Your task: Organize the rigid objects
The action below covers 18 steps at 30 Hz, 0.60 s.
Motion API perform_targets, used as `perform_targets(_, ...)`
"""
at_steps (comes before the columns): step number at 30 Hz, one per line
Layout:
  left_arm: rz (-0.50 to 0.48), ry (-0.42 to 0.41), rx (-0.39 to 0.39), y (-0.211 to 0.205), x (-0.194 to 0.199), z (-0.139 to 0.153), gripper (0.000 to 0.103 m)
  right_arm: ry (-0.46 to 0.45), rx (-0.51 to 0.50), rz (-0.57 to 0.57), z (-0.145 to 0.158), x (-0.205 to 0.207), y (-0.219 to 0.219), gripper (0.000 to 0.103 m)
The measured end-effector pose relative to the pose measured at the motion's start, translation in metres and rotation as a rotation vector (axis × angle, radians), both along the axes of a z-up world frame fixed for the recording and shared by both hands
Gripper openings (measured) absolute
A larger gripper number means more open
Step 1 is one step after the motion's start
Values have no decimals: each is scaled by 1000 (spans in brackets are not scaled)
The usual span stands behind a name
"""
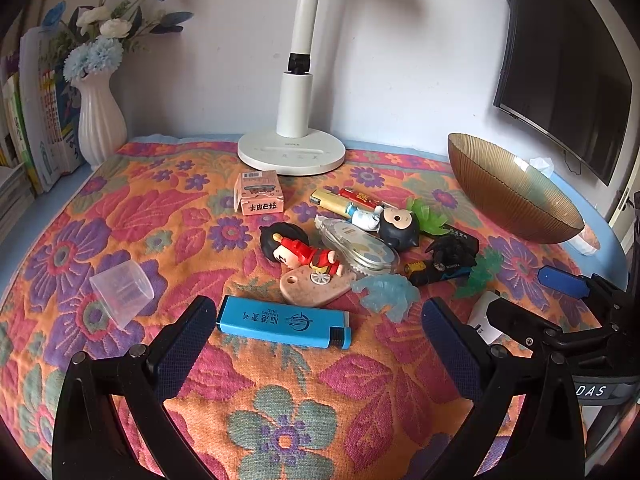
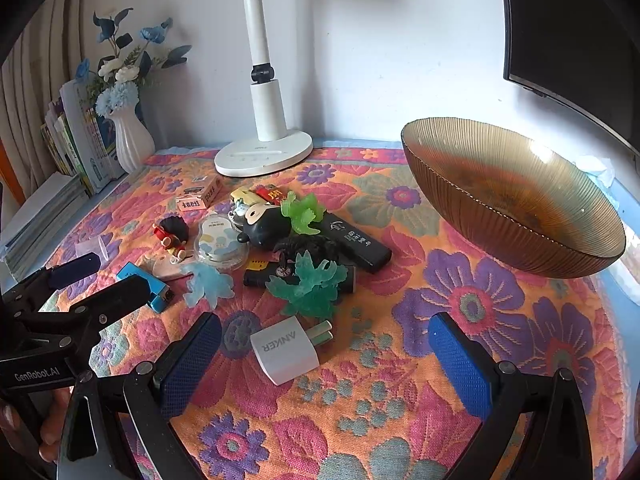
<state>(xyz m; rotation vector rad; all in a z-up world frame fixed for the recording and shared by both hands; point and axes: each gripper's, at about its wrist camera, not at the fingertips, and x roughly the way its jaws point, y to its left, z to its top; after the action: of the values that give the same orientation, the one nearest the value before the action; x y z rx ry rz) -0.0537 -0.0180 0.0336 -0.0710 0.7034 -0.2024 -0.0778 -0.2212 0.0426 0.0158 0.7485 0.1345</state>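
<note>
Step in hand looks like the first pick: nothing is gripped, and the bowl (image 2: 516,208) appears empty, so sorting has likely not started.

Left tongs (image 1: 316,344) are spread wide and empty, with the blue lighter (image 1: 284,322) lying flat on the surface (image 1: 280,412) just ahead between the pads. Right tongs (image 2: 326,354) are also wide and empty, framing the white charger (image 2: 286,350), prongs pointing to 2 o'clock. The bowl sits at 1 o'clock from the charger, well apart.

The toy pile (image 2: 280,236) lies at 12 o'clock.

Next move probably calls for lowering onto either item, squaring the pads to its flat sides and closing. Both tongs approach low, angled down.
</note>
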Motion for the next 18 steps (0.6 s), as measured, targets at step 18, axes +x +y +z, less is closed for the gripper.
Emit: perform_targets(18, 3, 8, -18, 3, 0, -1, 102, 7, -9, 1, 0, 0, 1, 103)
